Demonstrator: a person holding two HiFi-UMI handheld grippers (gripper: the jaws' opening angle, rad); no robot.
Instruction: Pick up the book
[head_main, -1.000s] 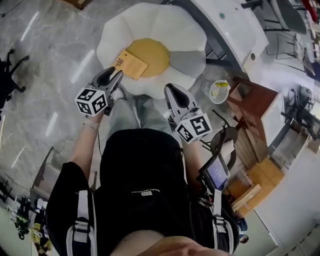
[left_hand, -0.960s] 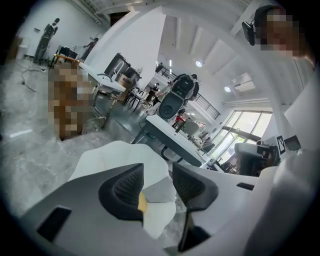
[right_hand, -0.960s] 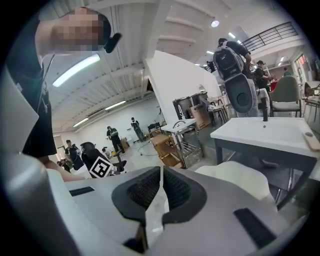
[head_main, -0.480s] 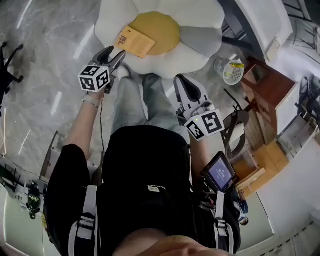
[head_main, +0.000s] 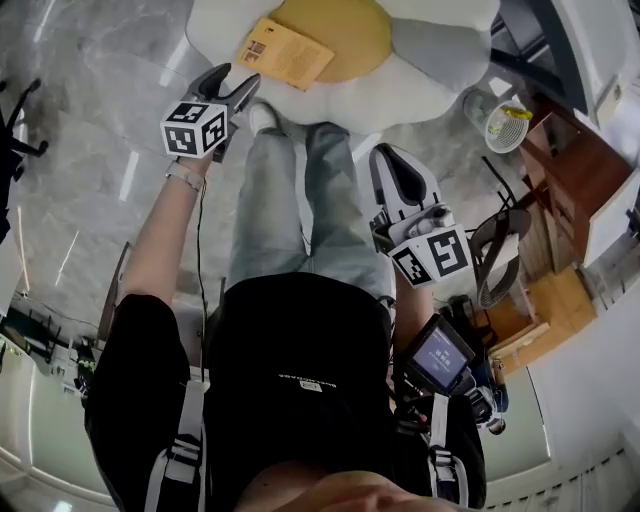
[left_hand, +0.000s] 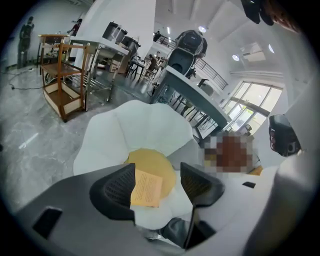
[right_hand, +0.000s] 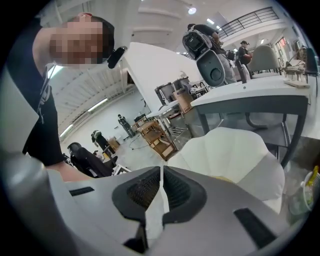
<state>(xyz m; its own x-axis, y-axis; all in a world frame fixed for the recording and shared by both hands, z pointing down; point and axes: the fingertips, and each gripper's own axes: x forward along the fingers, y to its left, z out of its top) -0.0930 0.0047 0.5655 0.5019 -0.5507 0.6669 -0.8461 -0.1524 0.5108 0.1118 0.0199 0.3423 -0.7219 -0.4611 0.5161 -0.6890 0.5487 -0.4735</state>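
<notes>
A thin yellow book lies on the flower-shaped cushion, half on its yellow centre and half on a white petal. My left gripper hangs just short of the cushion's near edge, pointing down at the book. Its jaws have just been opening and stand wide with nothing between them. In the left gripper view the book shows beyond the gap of the left gripper, some way off. My right gripper is over the person's right leg, shut and empty. The right gripper view shows the right gripper with pads together and the cushion ahead.
The person's grey-trousered legs stand between the grippers, feet at the cushion's edge. A white wastebasket and a wooden cabinet are to the right. A grey table and a wooden cart stand behind the cushion.
Both grippers have sunk toward the floor, and cushion and book have slid to the head view's top edge. The left jaws have spread wider. The right jaws stay shut.
</notes>
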